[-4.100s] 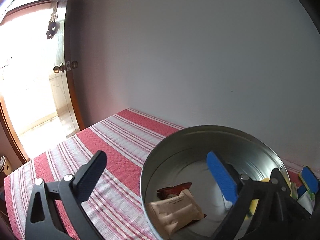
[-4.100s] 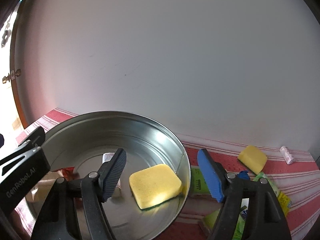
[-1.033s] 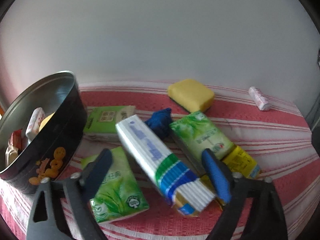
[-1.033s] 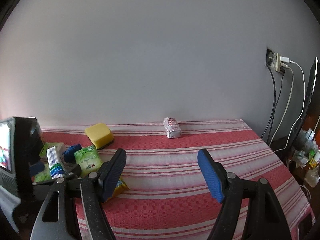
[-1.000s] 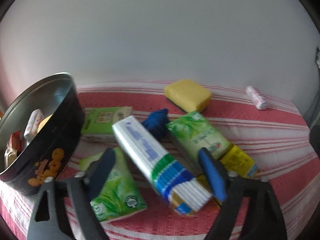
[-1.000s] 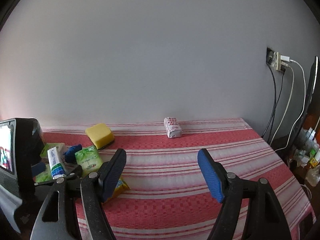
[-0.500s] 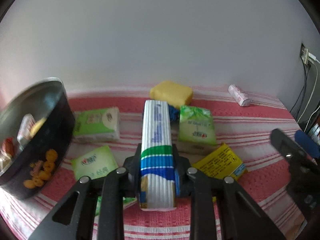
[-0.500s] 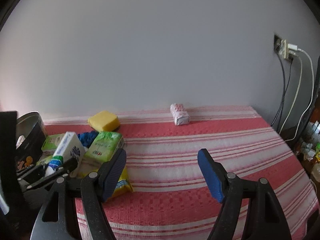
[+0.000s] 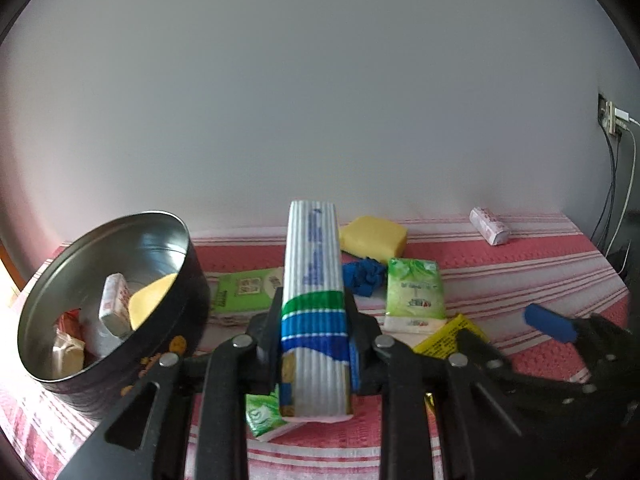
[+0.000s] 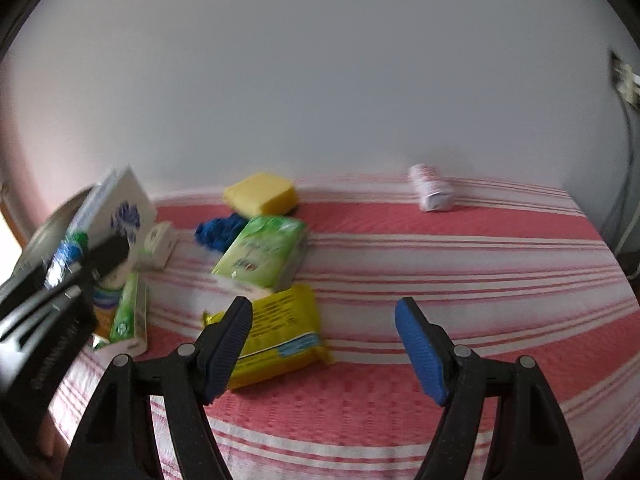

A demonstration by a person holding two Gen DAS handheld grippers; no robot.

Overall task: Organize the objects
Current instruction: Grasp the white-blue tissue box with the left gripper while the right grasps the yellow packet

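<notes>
My left gripper is shut on a long white, green and blue striped box and holds it lifted above the red striped cloth; the box also shows in the right wrist view. The round metal tin stands to its left, with a sponge and small packets inside. My right gripper is open and empty above the cloth, next to a yellow packet. A green tissue pack, a blue cloth and a yellow sponge lie beyond it.
A small white-pink packet lies near the wall at the back right. More green tissue packs lie by the tin. A wall socket with cables is at the far right. The cloth right of the pile is bare.
My left gripper closed on the striped box and lifted it off the pile, now pointing straight ahead. My right gripper moved left toward the pile and stays open.
</notes>
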